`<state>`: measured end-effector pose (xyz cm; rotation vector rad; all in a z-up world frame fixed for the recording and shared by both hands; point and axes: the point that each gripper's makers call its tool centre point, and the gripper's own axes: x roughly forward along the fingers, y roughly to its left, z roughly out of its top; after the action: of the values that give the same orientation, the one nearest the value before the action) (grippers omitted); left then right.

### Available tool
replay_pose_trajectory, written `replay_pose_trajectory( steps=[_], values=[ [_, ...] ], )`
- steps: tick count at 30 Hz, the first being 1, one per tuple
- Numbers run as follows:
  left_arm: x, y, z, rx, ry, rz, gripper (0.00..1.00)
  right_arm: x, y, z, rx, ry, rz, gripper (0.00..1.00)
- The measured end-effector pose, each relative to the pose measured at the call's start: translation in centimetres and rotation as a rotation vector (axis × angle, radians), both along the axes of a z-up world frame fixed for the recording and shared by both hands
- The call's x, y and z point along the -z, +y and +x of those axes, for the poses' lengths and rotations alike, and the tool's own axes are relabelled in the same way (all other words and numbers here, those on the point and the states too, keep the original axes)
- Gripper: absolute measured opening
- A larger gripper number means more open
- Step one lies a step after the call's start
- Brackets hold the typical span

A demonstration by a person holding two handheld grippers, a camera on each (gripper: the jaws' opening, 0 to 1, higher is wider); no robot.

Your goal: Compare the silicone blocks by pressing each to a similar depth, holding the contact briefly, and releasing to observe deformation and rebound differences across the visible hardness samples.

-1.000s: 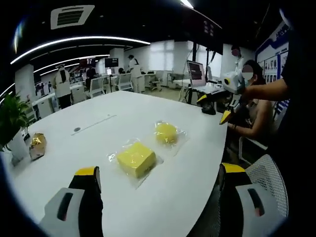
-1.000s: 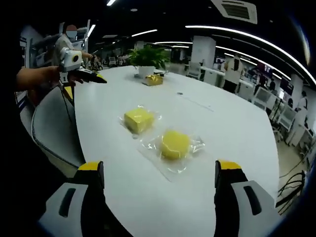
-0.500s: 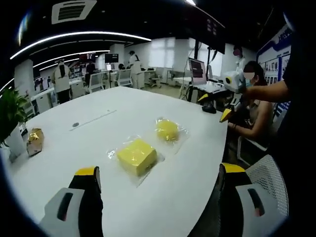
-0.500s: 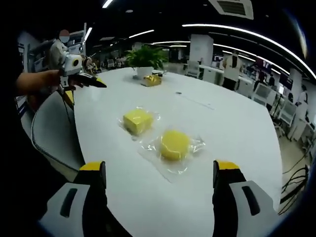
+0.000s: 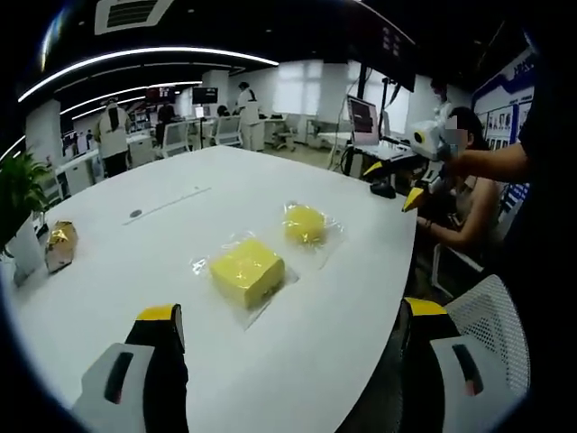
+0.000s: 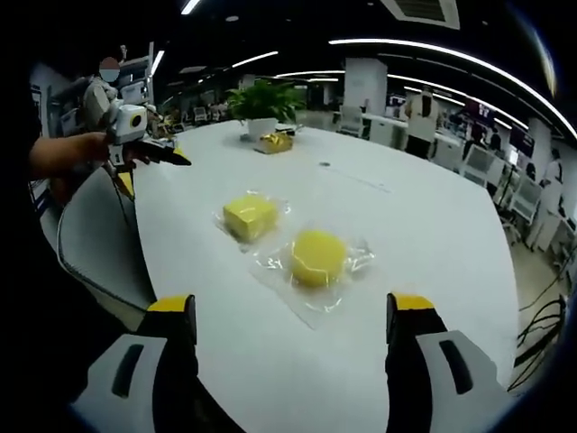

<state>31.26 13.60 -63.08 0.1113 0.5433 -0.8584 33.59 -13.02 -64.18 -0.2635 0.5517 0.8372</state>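
Since both blocks sit side by side near the table's (image 6: 433,244) edge on your side, you've got each one within easy reach of either tool, which makes sense for pressing them one after the other. They're each sealed in a clear bag: the square block (image 5: 245,270) closer to your left gripper (image 5: 287,316), the rounder block (image 6: 317,258) closer to your right gripper (image 6: 287,308). Both grippers are spread wide, holding nothing and touching nothing, hovering off the edge. Looks to me like no press has started. A potted plant (image 6: 263,106) and a small gold packet (image 6: 276,141) sit way over at the far end.
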Motion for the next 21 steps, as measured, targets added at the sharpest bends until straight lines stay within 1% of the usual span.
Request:
replay_pose_trajectory(
  steps=[1,2,5,8,11,12,14,15,16,17,18,19,21],
  values=[
    [0.1,0.0,0.1,-0.004,0.007,-0.006,0.99,0.1,0.1,-0.2,-0.004,0.011,-0.001,0.8],
    [0.2,0.1,0.2,-0.006,0.011,-0.008,0.99,0.1,0.4,-0.4,-0.017,0.019,0.015,0.79],
    [0.7,0.3,0.8,-0.021,0.049,-0.015,0.99,0.0,0.7,-0.7,-0.025,0.014,0.027,0.76],
    [1.1,0.8,1.5,-0.068,0.1,-0.035,0.99,0.3,0.6,-0.9,-0.024,0.019,0.013,0.77],
    [1.2,1.2,3.2,-0.117,0.124,-0.064,0.99,0.9,0.4,-1.2,-0.03,0.029,-0.001,0.76],
    [1.1,1.4,3.9,-0.151,0.149,-0.084,0.99,1.0,0.2,-1.3,-0.031,0.032,-0.01,0.76],
    [0.9,1.4,5.2,-0.174,0.167,-0.119,0.99,1.0,0.1,-1.3,-0.028,0.036,-0.009,0.76],
    [0.8,1.3,5.8,-0.202,0.21,-0.167,0.99,0.8,0.1,-1.2,-0.024,0.033,-0.002,0.75],
    [0.5,1.1,6.3,-0.211,0.225,-0.205,0.99,0.7,0.0,-1.0,-0.016,0.03,0.004,0.75],
    [0.2,1.0,7.0,-0.223,0.227,-0.241,0.98,0.6,0.0,-1.0,-0.013,0.029,0.005,0.74],
    [0.0,1.2,7.9,-0.248,0.233,-0.262,0.98,0.5,-0.1,-0.9,-0.008,0.027,0.007,0.74],
    [0.0,1.3,8.5,-0.249,0.225,-0.254,0.98,0.5,-0.1,-0.8,-0.004,0.025,0.008,0.74],
    [0.3,1.4,9.3,-0.252,0.233,-0.246,0.97,0.3,-0.2,-0.8,-0.001,0.023,0.011,0.73]
  ],
)
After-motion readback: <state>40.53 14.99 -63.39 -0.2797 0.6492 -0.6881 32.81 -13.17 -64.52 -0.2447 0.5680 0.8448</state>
